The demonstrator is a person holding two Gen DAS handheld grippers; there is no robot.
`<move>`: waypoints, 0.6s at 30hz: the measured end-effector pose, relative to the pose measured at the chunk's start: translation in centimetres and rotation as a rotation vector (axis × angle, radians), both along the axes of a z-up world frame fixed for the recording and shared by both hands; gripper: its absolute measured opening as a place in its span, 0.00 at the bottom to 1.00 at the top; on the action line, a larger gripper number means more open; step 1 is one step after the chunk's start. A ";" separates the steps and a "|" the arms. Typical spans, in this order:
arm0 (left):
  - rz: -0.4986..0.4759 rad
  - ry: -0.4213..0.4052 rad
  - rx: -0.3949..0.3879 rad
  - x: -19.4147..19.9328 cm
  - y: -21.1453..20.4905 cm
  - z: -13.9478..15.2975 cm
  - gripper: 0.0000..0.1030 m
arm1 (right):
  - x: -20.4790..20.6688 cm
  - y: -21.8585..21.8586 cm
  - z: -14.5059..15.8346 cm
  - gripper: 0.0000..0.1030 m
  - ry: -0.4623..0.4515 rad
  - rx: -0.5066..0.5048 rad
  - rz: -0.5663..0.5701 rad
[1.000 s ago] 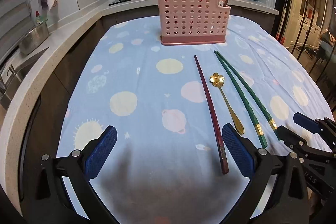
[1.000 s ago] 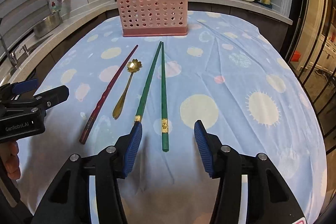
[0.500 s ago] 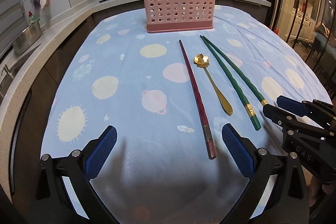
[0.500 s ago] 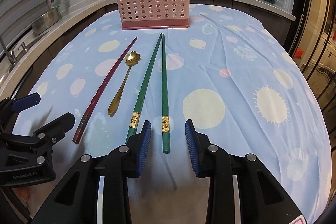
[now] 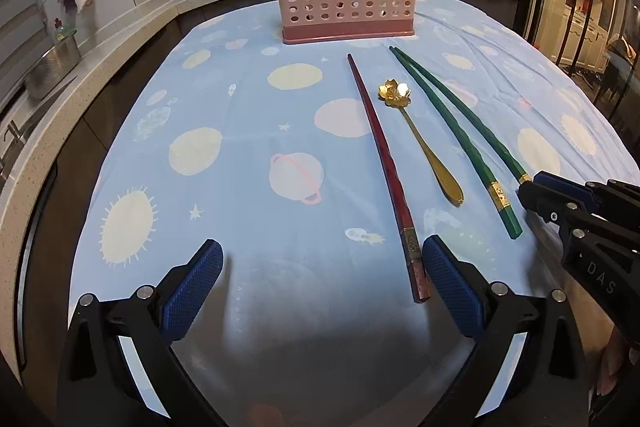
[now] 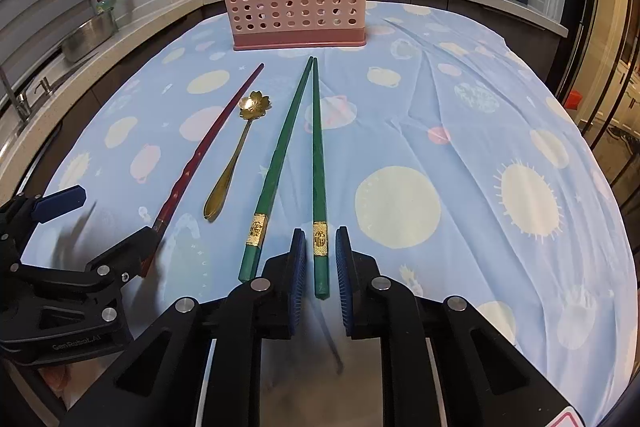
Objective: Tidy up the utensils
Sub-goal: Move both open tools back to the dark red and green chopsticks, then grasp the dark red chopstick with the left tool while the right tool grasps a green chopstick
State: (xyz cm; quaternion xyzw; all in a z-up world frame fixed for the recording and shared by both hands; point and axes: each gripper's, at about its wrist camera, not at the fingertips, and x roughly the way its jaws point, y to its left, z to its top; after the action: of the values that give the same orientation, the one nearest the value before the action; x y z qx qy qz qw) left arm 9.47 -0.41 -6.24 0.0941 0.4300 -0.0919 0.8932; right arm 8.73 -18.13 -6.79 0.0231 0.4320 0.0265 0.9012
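the table is covered by a pale blue cloth (image 6: 460, 131) printed with suns and planets, and at the top centre of both views a pink perforated utensil holder (image 6: 296, 3) stands upright near the far edge, with a few chopsticks already poking out of its top

in the right wrist view four utensils lie in a fan below the holder: a dark red chopstick (image 6: 208, 147) slanting toward the lower left, a gold spoon (image 6: 234, 163) with a flower-shaped bowl just right of it, then two green chopsticks with gold bands, the left green chopstick (image 6: 276, 167) and the right green chopstick (image 6: 319, 163), their tips nearly meeting close to the holder's base

the right gripper (image 6: 321, 247) sits at the bottom centre, its blue pads either side of the thick end of the right green chopstick; the jaws are closing, and a thin gap still shows on each side, so the pads are not pressing yet

in the left wrist view the left gripper (image 5: 320, 259) fills the bottom of the frame with its jaws spread wide apart and nothing between them; the butt of the red chopstick lies just inside its right-hand pad, whether touching i cannot tell

the right gripper also shows at that frame's right edge
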 end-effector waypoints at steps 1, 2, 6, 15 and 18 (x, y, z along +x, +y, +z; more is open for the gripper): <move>0.005 0.011 -0.004 0.1 0.1 -0.1 0.92 | 0.0 0.0 0.0 0.13 0.000 0.000 0.000; 0.010 0.021 -0.006 0.2 0.1 -0.3 0.92 | 0.0 0.0 0.0 0.12 0.000 0.000 0.000; -0.006 0.038 -0.029 0.3 0.1 -0.6 0.86 | 0.0 0.0 0.0 0.07 0.000 0.001 0.000; -0.064 0.038 -0.063 -0.2 -0.5 0.0 0.41 | -0.4 -0.3 -0.1 0.06 -0.002 0.004 0.003; -0.083 0.060 -0.103 -0.2 -0.3 0.1 0.19 | -0.8 -0.5 0.0 0.07 -0.002 0.008 0.003</move>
State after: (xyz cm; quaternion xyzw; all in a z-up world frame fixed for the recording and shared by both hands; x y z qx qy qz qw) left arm 9.31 -0.71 -6.10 0.0630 0.4469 -0.1539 0.8790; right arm 7.92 -18.65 -6.79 0.0260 0.4309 0.0296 0.9015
